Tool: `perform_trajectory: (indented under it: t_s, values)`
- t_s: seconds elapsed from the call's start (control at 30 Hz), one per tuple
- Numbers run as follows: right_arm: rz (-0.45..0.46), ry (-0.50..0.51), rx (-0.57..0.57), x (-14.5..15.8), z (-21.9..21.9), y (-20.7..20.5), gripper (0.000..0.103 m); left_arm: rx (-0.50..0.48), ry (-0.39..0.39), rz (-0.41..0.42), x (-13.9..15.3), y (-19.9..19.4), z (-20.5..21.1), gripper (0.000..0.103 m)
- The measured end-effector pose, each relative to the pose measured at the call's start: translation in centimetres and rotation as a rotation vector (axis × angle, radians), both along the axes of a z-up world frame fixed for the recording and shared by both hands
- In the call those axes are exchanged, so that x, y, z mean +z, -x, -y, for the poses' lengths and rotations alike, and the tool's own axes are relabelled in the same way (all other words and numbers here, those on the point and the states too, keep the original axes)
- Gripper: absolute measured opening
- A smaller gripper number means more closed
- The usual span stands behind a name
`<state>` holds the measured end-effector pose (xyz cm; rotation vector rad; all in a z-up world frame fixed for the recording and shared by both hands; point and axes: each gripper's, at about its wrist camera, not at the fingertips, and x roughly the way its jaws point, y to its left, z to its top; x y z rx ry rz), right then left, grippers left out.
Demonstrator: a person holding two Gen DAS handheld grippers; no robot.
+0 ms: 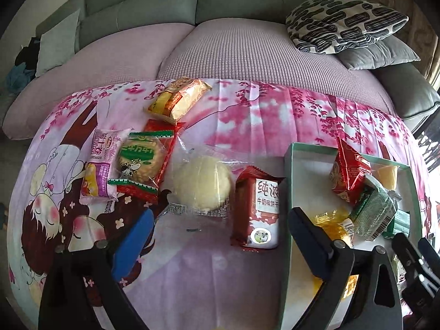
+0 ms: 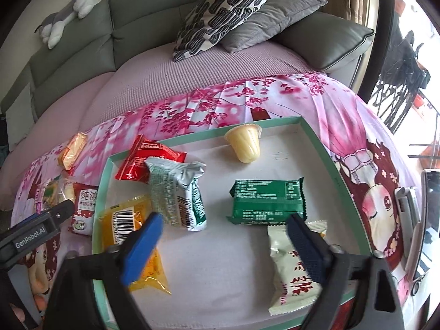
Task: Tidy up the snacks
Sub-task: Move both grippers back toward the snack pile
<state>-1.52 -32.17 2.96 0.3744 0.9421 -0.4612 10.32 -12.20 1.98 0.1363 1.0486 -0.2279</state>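
My left gripper [image 1: 220,225] is open and empty above the pink cloth, near a clear-wrapped round bun [image 1: 202,183] and a red milk-biscuit pack [image 1: 258,209]. Further left lie a round biscuit pack [image 1: 141,162], a pink roll pack [image 1: 103,163] and a yellow pack [image 1: 178,99]. My right gripper [image 2: 224,232] is open and empty over the green-rimmed box [image 2: 321,148]. The box holds a red pack [image 2: 145,159], a silver-green pack [image 2: 176,192], a yellow pack [image 2: 132,220], a green pack [image 2: 268,200], a white pack [image 2: 291,272] and a jelly cup [image 2: 244,144].
A sofa with a patterned cushion [image 2: 222,11] and a grey cushion [image 2: 269,19] stands behind the table. A plush toy [image 2: 68,11] lies on the sofa back. A phone-like device [image 2: 420,220] lies at the table's right edge. My left gripper [image 2: 35,231] shows beside the box.
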Motion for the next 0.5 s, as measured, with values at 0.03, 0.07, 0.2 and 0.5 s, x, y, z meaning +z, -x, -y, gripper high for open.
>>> perform_trajectory:
  t_s: [0.03,0.07,0.2,0.5]
  values:
    - [0.003,-0.002,-0.005,0.05,0.04,0.05,0.103,0.003,0.003,0.0,-0.05,0.01,-0.08,0.099]
    - [0.006,-0.005,-0.011,0.06,0.15,0.09,0.103,0.005,0.008,-0.003,-0.13,-0.1,-0.08,0.099]
    - [-0.001,-0.013,-0.026,-0.13,0.51,0.14,0.103,0.01,0.022,-0.007,-0.11,-0.05,-0.3,0.099]
    - [0.003,-0.012,-0.003,0.24,-0.09,-0.08,0.103,-0.019,-0.015,-0.001,0.28,0.3,-0.67,0.099]
